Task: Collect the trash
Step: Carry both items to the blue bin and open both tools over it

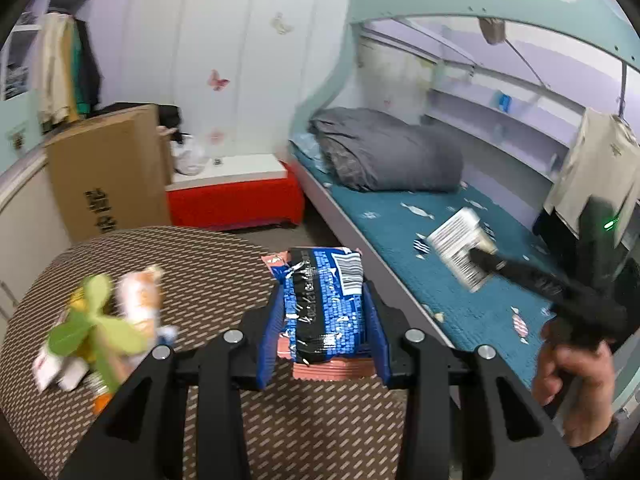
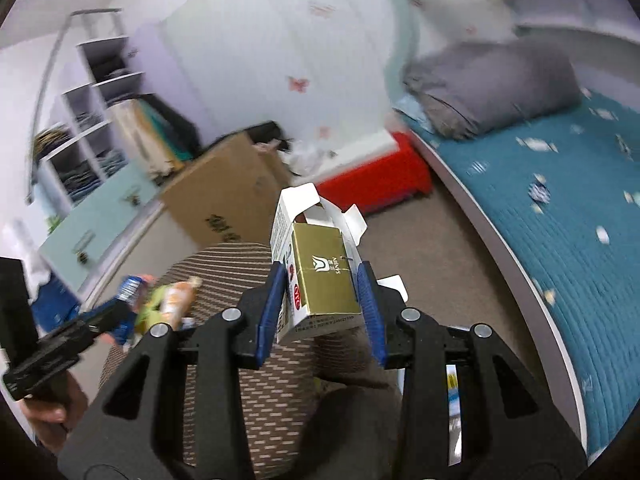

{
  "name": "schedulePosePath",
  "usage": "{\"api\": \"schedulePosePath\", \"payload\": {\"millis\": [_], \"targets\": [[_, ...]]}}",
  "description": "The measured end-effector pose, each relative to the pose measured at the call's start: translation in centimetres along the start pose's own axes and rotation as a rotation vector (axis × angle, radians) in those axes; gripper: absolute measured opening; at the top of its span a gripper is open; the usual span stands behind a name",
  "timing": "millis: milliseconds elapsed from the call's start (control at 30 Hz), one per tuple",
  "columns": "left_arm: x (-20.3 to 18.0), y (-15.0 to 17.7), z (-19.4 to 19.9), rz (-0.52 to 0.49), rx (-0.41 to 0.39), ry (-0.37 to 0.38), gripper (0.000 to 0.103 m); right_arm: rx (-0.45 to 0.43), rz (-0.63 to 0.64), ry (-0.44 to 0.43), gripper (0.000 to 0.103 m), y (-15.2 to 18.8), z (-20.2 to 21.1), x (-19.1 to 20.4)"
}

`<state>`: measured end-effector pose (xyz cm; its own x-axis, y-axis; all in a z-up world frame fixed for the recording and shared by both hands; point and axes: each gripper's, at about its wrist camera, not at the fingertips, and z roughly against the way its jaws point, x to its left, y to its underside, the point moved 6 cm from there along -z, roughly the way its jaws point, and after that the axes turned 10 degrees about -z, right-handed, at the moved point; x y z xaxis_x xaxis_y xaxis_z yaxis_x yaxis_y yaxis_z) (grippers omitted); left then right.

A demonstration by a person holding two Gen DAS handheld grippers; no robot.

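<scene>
My left gripper [image 1: 323,312] is shut on a blue and black snack wrapper [image 1: 324,304] with a pink edge, held above the round woven table [image 1: 208,272]. More trash lies on the table at the left: an orange and white packet [image 1: 140,304] and a green wrapper [image 1: 96,328]. My right gripper [image 2: 320,292] is shut on an opened white and gold carton [image 2: 320,268], held above the table's far edge [image 2: 224,256]. The carton also shows in the left wrist view [image 1: 460,244], held over the bed. The left gripper with the wrapper shows in the right wrist view [image 2: 120,308].
A bed with a teal sheet [image 1: 420,232] and a grey duvet [image 1: 384,152] runs along the right. A red bench [image 1: 236,200] and a tall cardboard box [image 1: 108,172] stand behind the table. Shelves [image 2: 88,128] line the left wall.
</scene>
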<state>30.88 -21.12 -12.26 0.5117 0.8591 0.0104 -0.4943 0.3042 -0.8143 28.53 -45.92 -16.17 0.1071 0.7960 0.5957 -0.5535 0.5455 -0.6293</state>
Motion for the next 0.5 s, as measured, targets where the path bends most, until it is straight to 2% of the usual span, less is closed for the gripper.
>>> {"api": "schedulePosePath", "payload": {"millis": [167, 267, 500], "targets": [[-4.1, -1.5, -6.6, -0.036, 0.076, 0.09, 0.038, 0.065, -0.101, 0.069, 0.037, 0.6, -3.9, -5.8], [-6.5, -1.5, -11.1, -0.068, 0.153, 0.137, 0.038, 0.104, -0.186, 0.102, 0.037, 1.2, -6.3, -9.4], [-10.2, 1.3, -21.8, -0.128, 0.402, 0.208, 0.038, 0.178, -0.334, 0.159, 0.037, 2.6, -10.2, -15.1]]}}
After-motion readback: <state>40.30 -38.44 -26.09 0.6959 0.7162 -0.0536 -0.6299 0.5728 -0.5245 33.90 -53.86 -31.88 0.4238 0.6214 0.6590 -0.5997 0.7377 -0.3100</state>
